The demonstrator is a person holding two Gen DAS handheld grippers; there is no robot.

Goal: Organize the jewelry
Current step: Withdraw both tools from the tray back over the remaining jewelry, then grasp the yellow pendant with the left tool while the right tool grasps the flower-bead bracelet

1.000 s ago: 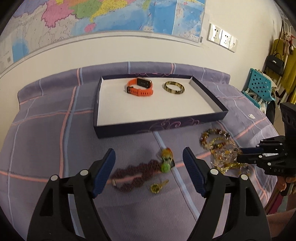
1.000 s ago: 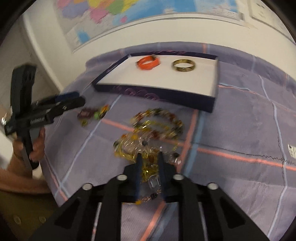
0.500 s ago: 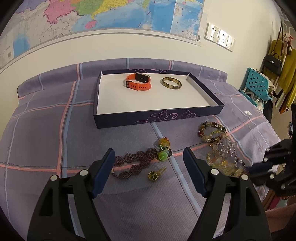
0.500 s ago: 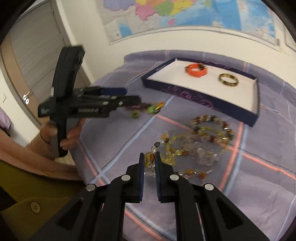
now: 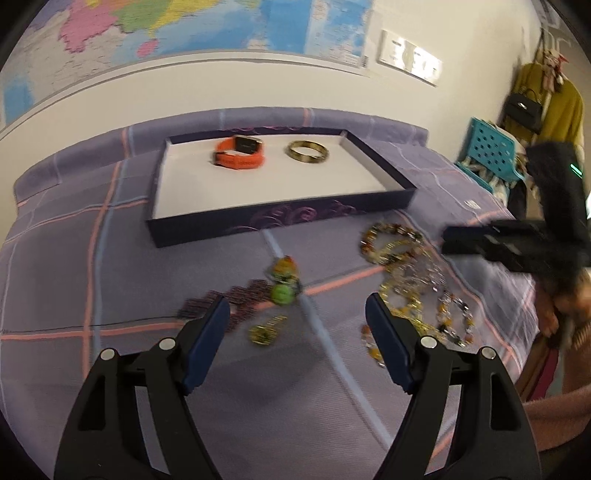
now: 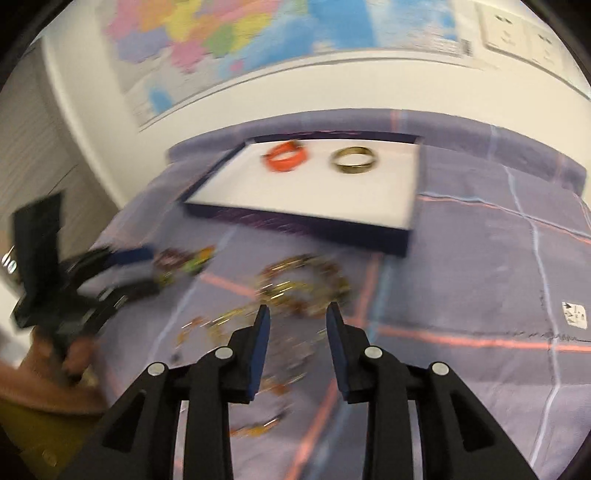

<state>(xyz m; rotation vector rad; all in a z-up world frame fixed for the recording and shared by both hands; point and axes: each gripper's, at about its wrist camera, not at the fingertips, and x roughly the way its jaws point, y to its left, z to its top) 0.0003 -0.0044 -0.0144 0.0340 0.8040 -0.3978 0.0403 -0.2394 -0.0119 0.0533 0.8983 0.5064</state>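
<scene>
A purple checked bedspread point(image 5: 74, 258) with pink and pale blue lines covers the whole surface, and a small white label point(image 6: 574, 315) is stitched onto it near the right edge. Behind it rises a cream wall point(image 5: 184, 92) carrying a large coloured map point(image 5: 184, 29) across the top. To the right of the map sits a row of white wall sockets point(image 5: 410, 57). In the far right corner stands a turquoise perforated chair point(image 5: 489, 149), and above it a mustard-yellow garment point(image 5: 563, 107) hangs beside a black handbag point(image 5: 524, 109)
</scene>
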